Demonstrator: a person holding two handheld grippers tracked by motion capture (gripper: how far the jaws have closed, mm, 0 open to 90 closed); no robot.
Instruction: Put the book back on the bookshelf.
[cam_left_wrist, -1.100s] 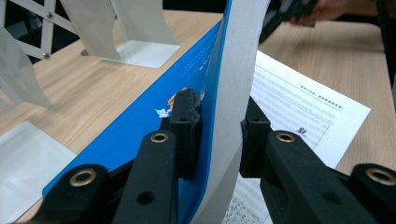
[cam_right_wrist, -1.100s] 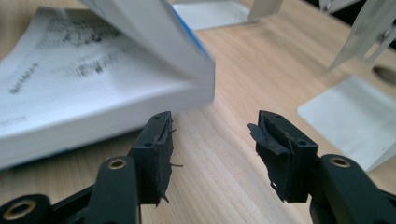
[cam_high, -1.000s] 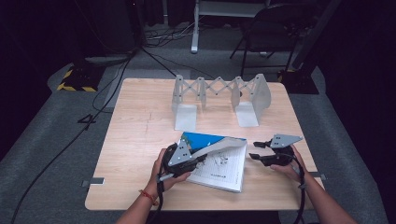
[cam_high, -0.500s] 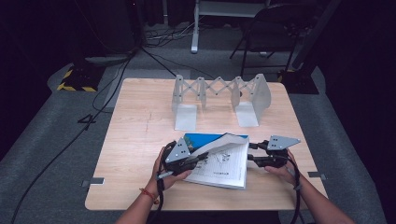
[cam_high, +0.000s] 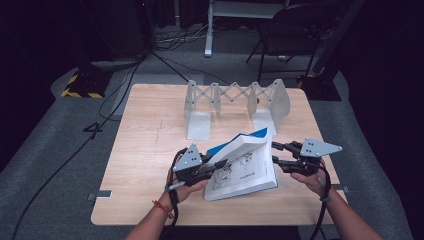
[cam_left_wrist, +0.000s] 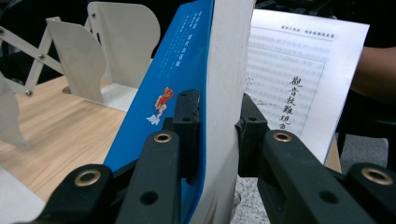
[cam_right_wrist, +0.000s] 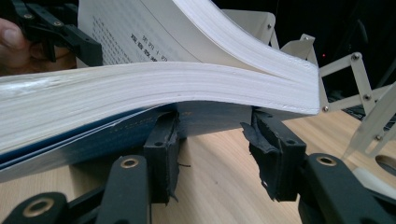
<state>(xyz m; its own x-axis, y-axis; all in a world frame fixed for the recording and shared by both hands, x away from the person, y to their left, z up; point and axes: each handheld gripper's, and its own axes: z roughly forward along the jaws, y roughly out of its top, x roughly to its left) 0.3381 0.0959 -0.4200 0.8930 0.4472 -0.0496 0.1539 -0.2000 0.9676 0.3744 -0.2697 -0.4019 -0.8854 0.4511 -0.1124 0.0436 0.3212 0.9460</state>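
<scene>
A thick book (cam_high: 245, 165) with a blue cover lies open on the wooden table (cam_high: 150, 145), near the front. Its cover and a thick block of pages are lifted off the rest. My left gripper (cam_high: 220, 164) is shut on that lifted part, with the blue cover (cam_left_wrist: 173, 79) and white page block (cam_left_wrist: 229, 70) pinched between its pads. My right gripper (cam_high: 275, 153) is at the book's right edge and stands open. In the right gripper view its gripper (cam_right_wrist: 212, 135) sits low under the curved page edges (cam_right_wrist: 163, 88), with bare table between the jaws.
A white accordion-style book rack (cam_high: 235, 97) stands at the back middle of the table, with upright plates (cam_left_wrist: 121, 46) at its ends. Cables trail from both grippers. Around the table lies dark floor with cables (cam_high: 125, 85) and a chair (cam_high: 295, 30).
The left gripper has raised the cover and page block from nearly flat to steeply tilted. The right gripper has moved left, up to the book's right edge.
</scene>
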